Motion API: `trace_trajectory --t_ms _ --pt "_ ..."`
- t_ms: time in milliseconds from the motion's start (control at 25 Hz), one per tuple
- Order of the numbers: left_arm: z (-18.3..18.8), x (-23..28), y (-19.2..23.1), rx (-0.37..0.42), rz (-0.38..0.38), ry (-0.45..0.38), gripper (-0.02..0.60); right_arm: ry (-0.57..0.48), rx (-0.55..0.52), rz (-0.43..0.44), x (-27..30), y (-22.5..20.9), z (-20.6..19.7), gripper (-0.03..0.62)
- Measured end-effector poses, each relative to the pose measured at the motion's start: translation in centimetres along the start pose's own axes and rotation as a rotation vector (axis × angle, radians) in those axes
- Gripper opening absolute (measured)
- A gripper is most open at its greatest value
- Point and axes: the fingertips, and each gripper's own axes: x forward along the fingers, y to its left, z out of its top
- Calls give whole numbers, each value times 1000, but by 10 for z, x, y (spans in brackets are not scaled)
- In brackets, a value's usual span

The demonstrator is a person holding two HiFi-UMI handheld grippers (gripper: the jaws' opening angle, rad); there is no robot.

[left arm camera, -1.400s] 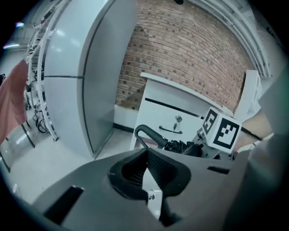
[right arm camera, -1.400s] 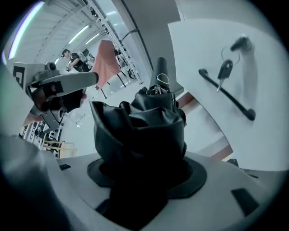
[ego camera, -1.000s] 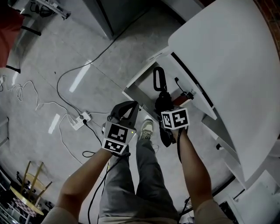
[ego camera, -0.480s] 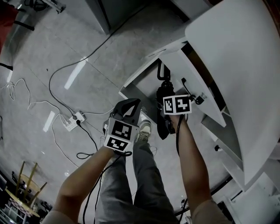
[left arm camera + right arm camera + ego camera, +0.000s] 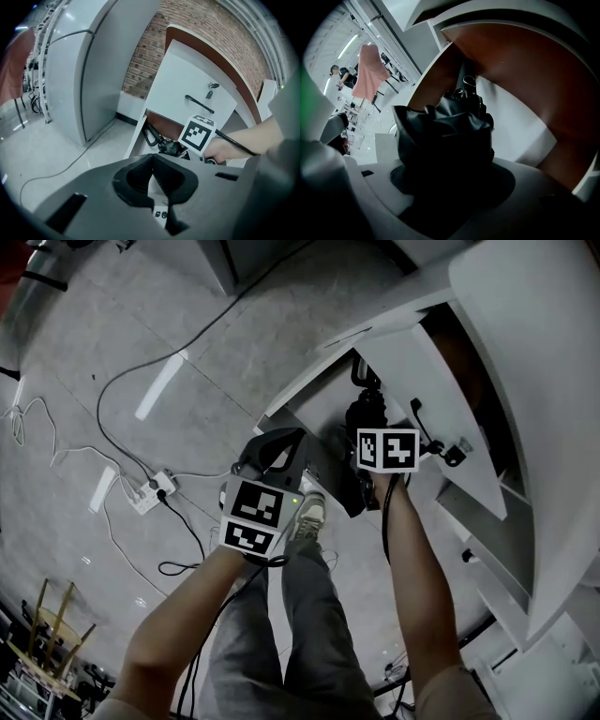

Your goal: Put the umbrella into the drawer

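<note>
Clamping the folded black umbrella (image 5: 349,491) above the open drawer (image 5: 300,390), right tool (image 5: 366,420) risks snagging it on the rim; left tool (image 5: 272,452) closed, empty.

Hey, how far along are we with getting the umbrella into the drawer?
Done: the drawer stands open. In hand: the right gripper grips the folded black umbrella, its handle end pointing into the drawer; the left gripper is shut, empty. Left: lay the umbrella inside and let go.

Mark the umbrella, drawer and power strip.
umbrella (image 5: 445,136), right gripper view, folded black canopy
drawer (image 5: 137,133), left gripper view, white side wall
power strip (image 5: 150,491), head view, white body
</note>
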Motion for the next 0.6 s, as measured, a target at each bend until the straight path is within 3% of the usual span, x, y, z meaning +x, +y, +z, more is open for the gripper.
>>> trace_trajectory --t_ms 400,600 --pt "-19 13 -9 -13 -26 19 8 -35 31 -3 22 -6 2 279" --pt "-27 16 -12 -9 -36 32 8 -46 3 -45 33 -12 1 285"
